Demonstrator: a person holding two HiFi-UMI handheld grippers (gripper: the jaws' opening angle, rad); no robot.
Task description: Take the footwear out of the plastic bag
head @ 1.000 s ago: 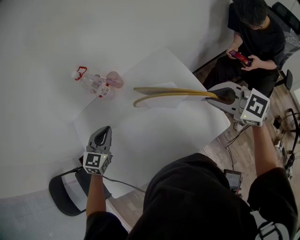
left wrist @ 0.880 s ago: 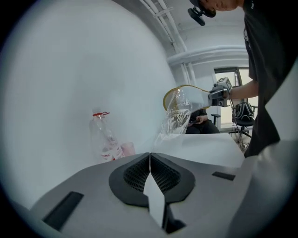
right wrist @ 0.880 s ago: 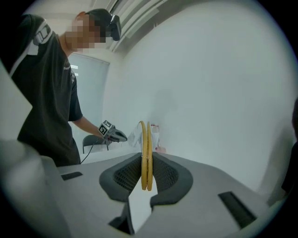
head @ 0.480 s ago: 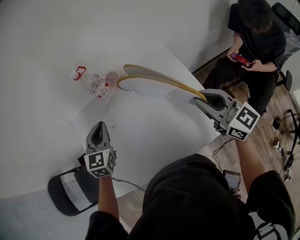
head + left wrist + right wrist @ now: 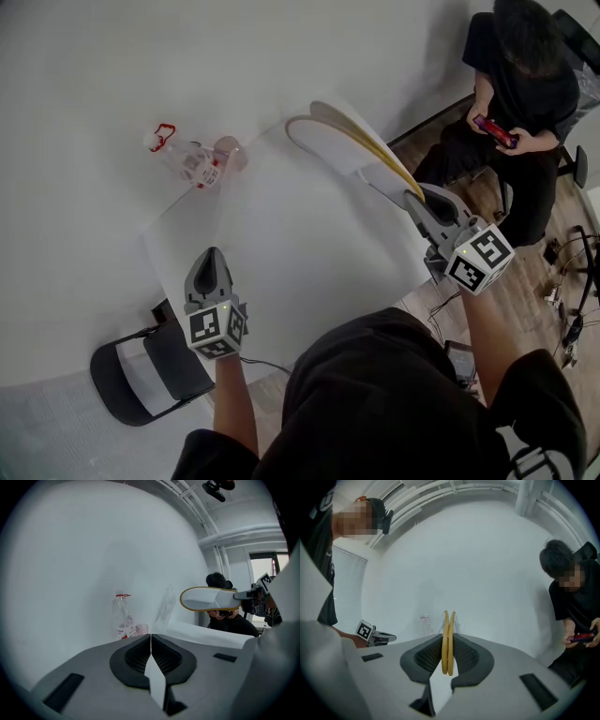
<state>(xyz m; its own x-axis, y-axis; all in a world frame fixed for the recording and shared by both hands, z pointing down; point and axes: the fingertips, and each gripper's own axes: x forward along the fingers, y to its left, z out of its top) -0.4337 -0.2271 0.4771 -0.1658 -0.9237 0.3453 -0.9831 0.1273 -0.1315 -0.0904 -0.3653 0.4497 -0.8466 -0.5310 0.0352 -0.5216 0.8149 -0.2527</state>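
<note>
My right gripper [image 5: 418, 197] is shut on the heel end of a pair of flat white slippers with yellow trim [image 5: 339, 142], held in the air over the white table's far right corner and pointing away from me. In the right gripper view the slippers [image 5: 448, 634] stand edge-on, clamped between the jaws of that gripper [image 5: 448, 654]. My left gripper [image 5: 210, 255] hovers over the table's near left edge, shut and empty, its jaws [image 5: 151, 638] touching. A clear plastic bag [image 5: 165, 607] stands crumpled and empty at the table's far side.
A clear bottle with a red cap ring [image 5: 185, 161] and a pinkish cup [image 5: 229, 154] stand at the white table's [image 5: 300, 253] far left corner. A chair [image 5: 141, 370] sits at its near left. A seated person with a phone [image 5: 516, 94] is beyond the right edge. Cables [image 5: 570, 309] lie on the floor.
My right gripper has swung the slippers from pointing left across the table to pointing away over the far right corner, and has come nearer to me. The left gripper stayed shut and shifted slightly.
</note>
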